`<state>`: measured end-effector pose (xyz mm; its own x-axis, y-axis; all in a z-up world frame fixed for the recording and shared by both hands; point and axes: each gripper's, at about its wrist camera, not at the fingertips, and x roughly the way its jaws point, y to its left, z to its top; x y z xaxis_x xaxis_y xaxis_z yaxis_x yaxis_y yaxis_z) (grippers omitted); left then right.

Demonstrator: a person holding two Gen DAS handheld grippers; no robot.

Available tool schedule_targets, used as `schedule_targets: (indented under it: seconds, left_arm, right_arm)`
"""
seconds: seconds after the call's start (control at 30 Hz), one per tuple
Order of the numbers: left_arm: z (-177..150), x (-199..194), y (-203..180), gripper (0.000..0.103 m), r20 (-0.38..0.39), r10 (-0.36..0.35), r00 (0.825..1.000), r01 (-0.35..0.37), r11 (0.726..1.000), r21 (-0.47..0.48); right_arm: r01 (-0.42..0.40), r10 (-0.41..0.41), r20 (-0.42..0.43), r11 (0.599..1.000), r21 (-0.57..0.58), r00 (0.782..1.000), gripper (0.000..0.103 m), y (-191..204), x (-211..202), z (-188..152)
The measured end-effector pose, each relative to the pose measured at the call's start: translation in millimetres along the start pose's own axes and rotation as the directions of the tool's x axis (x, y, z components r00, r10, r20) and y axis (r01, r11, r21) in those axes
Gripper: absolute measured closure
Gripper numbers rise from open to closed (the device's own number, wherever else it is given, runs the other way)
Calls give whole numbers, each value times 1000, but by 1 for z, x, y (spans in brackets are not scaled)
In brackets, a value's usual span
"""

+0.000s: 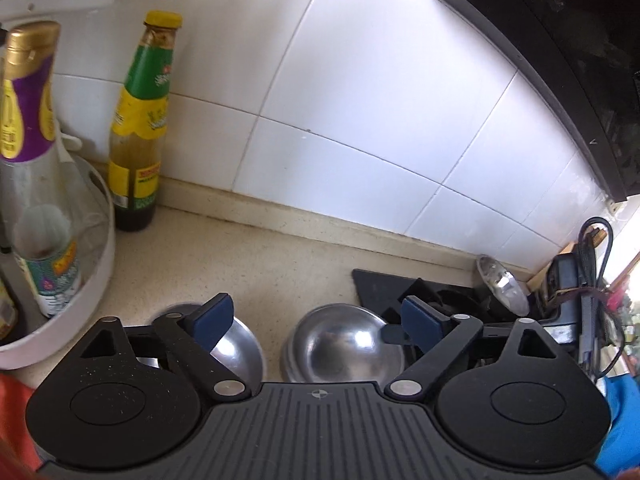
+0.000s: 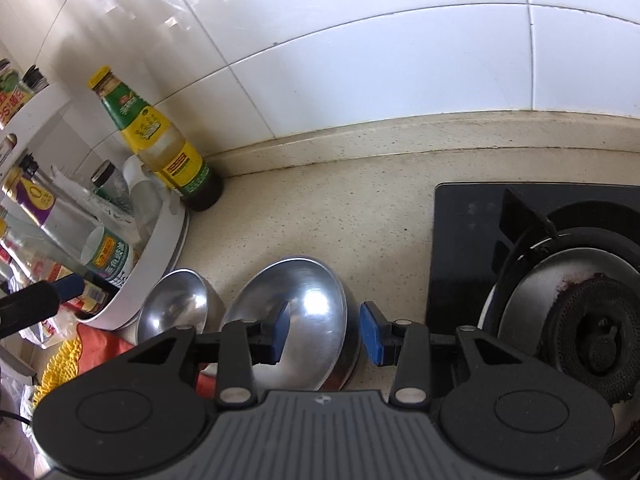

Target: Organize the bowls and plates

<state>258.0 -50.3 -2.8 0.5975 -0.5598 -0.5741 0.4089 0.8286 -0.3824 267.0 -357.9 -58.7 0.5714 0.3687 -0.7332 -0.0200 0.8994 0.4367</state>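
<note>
1. Tiled wall (image 2: 360, 60): white and glossy, behind everything.
2. Counter (image 2: 320, 208): speckled beige stone with a low raised lip along the wall.
3. Hood (image 1: 560, 60): black, at the upper right of the left wrist view.
4. Stove (image 2: 460, 240): black glass top set in the counter, right of the bowls. A round burner (image 2: 592, 336) sits on a metal dish.
5. White round tub (image 2: 160, 264): at the left on the counter, crowded with bottles and jars, and just beside the small bowl.
6. Left gripper (image 1: 316, 318): jaws spread wide with nothing between the blue pads. It hangs above the two bowls.
7. Right gripper (image 2: 326, 335): jaws a little apart, astride the right wall of the large bowl. One pad is inside the bowl and one outside, and a gap shows on the inner side, so there is no clamp on it.
8. Large bowl (image 2: 288, 312): steel, mouth up, on the counter between the small bowl and the stove. More rims show beneath it, so it tops a stack.
9. Small bowl (image 2: 176, 304): steel, mouth up, just left of the large bowl.
10. Sauce bottle (image 2: 160, 140): green and yellow label, yellow cap. It stands upright in the corner by the wall, behind the tub.
11. Orange cloth (image 2: 104, 344): lies at the near left, beside the small bowl.
</note>
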Motion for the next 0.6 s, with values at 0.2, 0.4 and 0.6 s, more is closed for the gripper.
schedule_targets:
  seconds: [0.2,0.4,0.6]
  left_arm:
    - [-8,-3,19,7,-19,55,998,-55,998,-15]
    - [-26,1,42,6,-85,94,992,-98,994,-46]
    - [-40,8,56,6,-156,113,981,-128,988,-90]
  right_arm:
    - [5,-3,48,1000,-27,999,65,7,-13,4]
    - [-28,31,49,998,-57,998,65,24,-14,8]
    - [-89,90,1,987,-135,996,65,60,5,11]
